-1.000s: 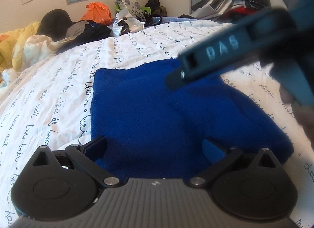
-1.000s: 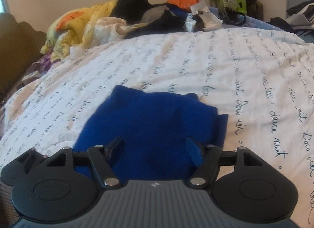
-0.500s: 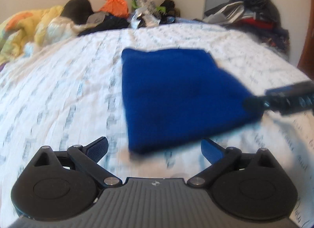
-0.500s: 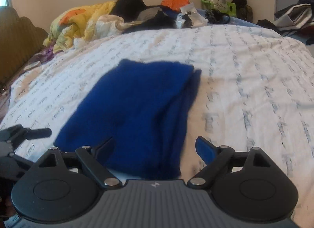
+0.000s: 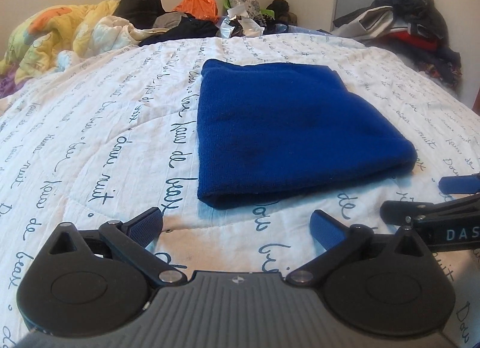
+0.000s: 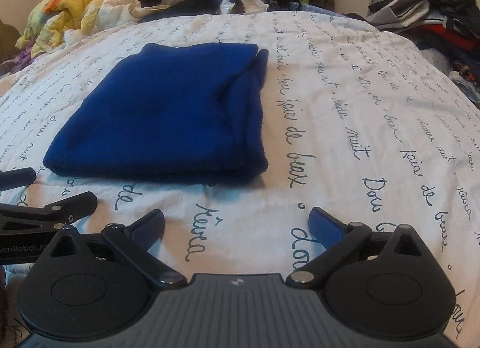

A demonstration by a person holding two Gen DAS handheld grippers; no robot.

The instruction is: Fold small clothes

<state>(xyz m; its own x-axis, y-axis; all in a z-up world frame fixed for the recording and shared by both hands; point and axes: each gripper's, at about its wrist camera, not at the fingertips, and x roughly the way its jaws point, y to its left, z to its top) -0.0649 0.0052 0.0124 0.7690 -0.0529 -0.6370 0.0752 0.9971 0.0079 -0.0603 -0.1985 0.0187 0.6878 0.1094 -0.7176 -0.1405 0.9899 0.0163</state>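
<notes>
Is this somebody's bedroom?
Most likely a bedroom. A blue garment lies folded on a bed under a white quilt printed with handwriting, a yellow duvet is bunched at the far end, and clothes are heaped against the wall.

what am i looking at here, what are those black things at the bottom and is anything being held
Each picture comes from a camera mounted on a hand-held gripper, looking forward along its two fingers. The black discs and arms at the bottom are the gripper itself. One view shows the left gripper, the other the right gripper; each also catches the other tool at its edge. A folded blue cloth lies on a bed cover printed with handwriting, with piled clothes behind. Nothing is held: both grippers are open and empty, short of the cloth. The right one's jaws have just been opening.
</notes>
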